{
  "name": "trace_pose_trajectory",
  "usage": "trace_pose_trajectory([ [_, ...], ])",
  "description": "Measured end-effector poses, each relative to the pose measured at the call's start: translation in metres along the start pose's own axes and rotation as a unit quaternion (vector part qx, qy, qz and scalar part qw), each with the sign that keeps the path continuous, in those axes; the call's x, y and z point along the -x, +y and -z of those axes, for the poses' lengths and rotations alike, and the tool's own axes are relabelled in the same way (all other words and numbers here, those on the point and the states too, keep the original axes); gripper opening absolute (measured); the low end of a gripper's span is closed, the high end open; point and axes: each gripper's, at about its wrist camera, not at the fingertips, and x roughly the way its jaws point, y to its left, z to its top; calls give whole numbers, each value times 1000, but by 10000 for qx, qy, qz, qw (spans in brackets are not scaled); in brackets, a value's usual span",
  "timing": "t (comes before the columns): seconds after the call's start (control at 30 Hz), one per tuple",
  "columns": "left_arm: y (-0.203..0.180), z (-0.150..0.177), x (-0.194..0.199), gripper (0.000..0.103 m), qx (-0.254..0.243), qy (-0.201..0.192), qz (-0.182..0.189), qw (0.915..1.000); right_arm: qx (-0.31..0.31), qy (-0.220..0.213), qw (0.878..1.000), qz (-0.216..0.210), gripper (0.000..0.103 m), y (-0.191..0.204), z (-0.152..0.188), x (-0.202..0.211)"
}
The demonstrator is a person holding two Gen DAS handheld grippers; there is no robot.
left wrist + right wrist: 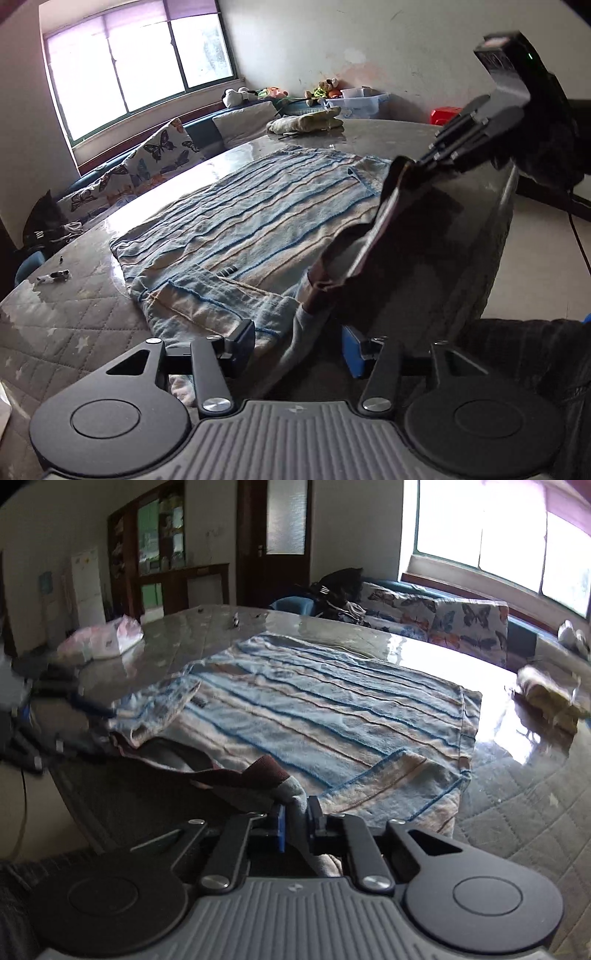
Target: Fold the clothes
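My right gripper point(295, 818) clamped on shirt point(332, 716) collar edge, near table point(517, 812) rim. My left gripper point(299, 345) released, hem cloth lying loose between jaws. Shirt spread flat, stretching away ahead; right nearer for fold.

Two wrist views, close and angled down, sharing the striped garment point(236, 225)

— Striped sweater point(236, 221) spread flat on the table point(74, 314), dark collar point(373, 236) lifted at the near right edge.
— Pinched by the right gripper point(413, 166), up at right?
— Yes, closed on the collar.
— Left gripper point(299, 345)?
— Jaws apart, cloth lying between, not pressed. Butterfly cushions point(155, 158) under the window point(140, 62).
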Motion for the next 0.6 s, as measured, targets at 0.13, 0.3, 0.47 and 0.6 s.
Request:
trace_pose_trajectory([
  [0.13, -3, 1, -8, 57, -163, 27, -163, 9997, -34, -139, 9999, 55, 8, -1, -8, 4],
  [0.3, -7, 2, -13, 54, -407, -12, -338, 9986, -66, -288, 9995, 116, 7, -1, -17, 8],
  [0.47, -3, 2, -16, 13, -422, 23, -421, 9982, 101, -271, 9992, 280, 7, 5, -12, 3],
  [0.6, 3, 1, -12, 10, -315, -44, -457, 9984, 631, -140, 9963, 558, 14, 22, 4, -4],
])
